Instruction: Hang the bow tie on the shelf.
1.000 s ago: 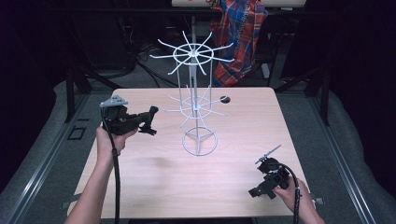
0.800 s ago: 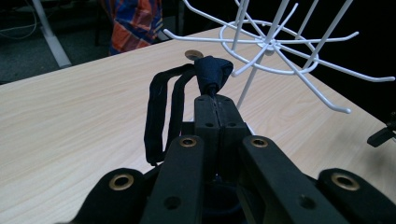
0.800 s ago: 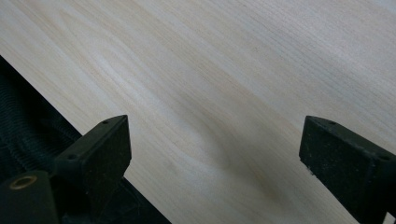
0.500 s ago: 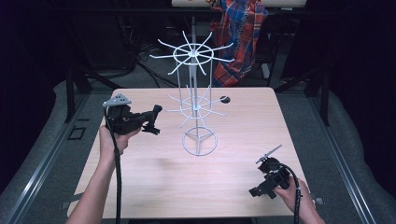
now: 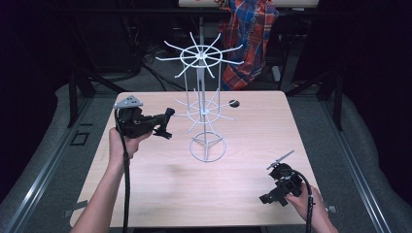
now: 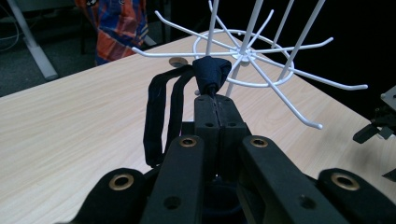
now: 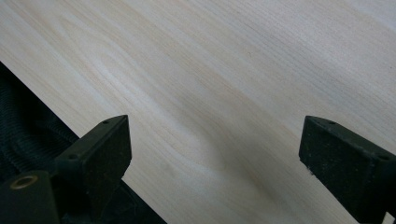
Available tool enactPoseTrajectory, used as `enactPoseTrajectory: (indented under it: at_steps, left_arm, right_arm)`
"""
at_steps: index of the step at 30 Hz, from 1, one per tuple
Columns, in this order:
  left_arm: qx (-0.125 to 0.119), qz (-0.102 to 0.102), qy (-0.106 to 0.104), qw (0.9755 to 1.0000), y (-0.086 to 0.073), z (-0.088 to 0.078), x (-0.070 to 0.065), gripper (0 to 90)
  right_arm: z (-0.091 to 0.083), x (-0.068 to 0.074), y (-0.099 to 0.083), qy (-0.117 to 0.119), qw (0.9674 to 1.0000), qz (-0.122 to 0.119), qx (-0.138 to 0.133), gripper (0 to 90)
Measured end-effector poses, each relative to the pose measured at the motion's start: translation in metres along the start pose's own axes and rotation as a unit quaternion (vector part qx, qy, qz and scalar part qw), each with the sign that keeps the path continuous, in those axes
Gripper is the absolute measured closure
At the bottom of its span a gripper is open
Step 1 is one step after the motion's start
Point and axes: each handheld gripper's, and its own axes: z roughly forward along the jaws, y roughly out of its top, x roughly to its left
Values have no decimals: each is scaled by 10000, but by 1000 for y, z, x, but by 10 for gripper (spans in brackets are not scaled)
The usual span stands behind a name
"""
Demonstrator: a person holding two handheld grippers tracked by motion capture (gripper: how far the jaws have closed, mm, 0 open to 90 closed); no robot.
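While the left gripper (image 6: pixel 215 95) clamps a dark band (image 6: pixel 187 100) beside the white wire rack (image 5: pixel 204 104), the right gripper (image 7: pixel 215 158) hangs over the table (image 5: pixel 243 189), jaws apart.

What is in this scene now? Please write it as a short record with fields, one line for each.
Surface: light wooden table
Stand: white wire rack, upright near the table's middle, with two tiers of spokes
Left tongs: shut on a dark band, held close to the rack's lower spokes
Right tongs: open, empty, low over the table near its front right corner
Small item: dark round object behind the rack
Background: plaid cloth beyond the table
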Motion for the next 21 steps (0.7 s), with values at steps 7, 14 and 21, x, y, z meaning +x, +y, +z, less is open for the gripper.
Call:
enactPoseTrajectory:
  at_steps: [7, 14, 21]
  left_arm:
    - [146, 64, -12, 9999, -1, 9, -2, 898]
    - [275, 110, 10, 9996, -4, 17, -5, 899]
    - [303, 148, 24, 9994, -4, 20, -7, 899]
  right_arm:
    - [2, 1, 0, 73, 10000, 49, -25, 89]
    - [3, 1, 0, 95, 9999, 53, 65, 91]
    - [4, 0, 0, 118, 9999, 67, 58, 91]
